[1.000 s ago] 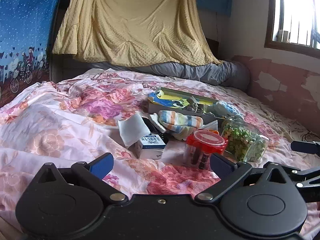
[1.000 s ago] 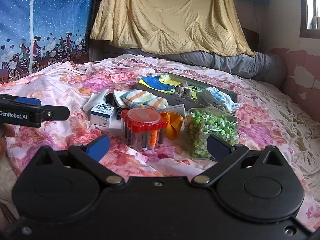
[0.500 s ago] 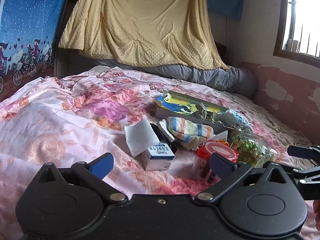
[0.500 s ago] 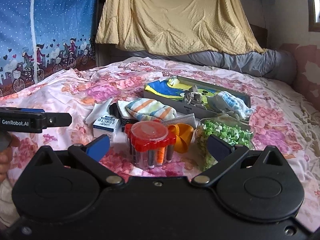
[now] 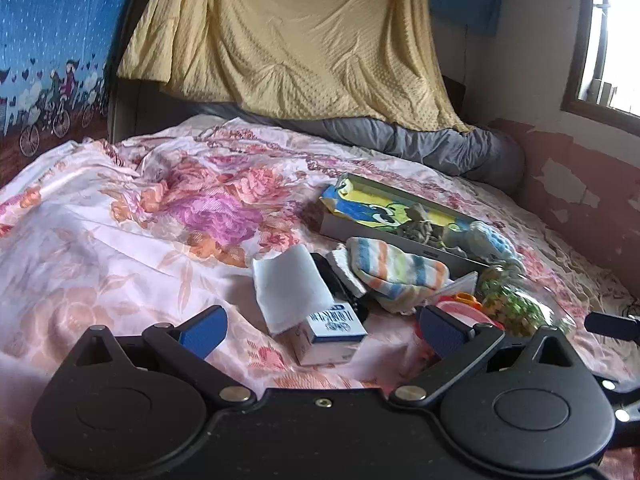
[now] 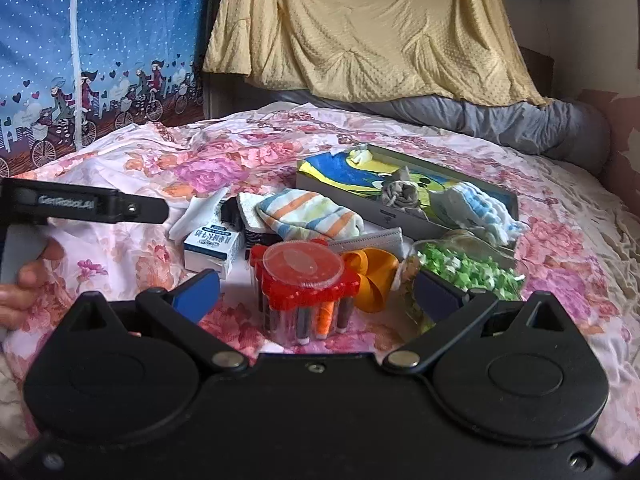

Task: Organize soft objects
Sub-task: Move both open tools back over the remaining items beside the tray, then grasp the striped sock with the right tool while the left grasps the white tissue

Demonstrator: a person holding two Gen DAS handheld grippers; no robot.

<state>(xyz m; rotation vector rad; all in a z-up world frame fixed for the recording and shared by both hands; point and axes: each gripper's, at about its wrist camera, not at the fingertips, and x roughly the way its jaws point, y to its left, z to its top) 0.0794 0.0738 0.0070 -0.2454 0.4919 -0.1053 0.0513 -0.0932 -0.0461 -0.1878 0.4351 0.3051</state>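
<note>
1. The bed [image 6: 120, 168], under a floral sheet, carried everything; the clutter sat right of its middle.
2. The tray [image 6: 404, 216], a shallow box, lay at the far side of the clutter. It already held a yellow-and-blue cloth [image 6: 340, 168], a grey knot [image 6: 400, 194] and a blue-white knit [image 6: 480, 204] that spilled over its right end, so by my reckoning part of the sorting was done.
3. The left gripper [image 5: 320, 330] hung low over the near sheet, its fingers spread wide and empty, the white cloth [image 5: 290, 286] and small carton [image 5: 332, 334] between them.
4. The right gripper [image 6: 316, 286] was just as wide and empty, framing the red-lidded tub [image 6: 304, 276].
5. The striped sock [image 6: 308, 216] lay just in front of the tray, outside it, partly on a white towel [image 6: 248, 206]. These and the white cloth looked like what remained to be put away.
6. The bag of green bits [image 6: 468, 276] sat near right, the orange ribbon [image 6: 372, 276] beside the tub. Whether the ribbon counted as soft, I couldn't say.
</note>
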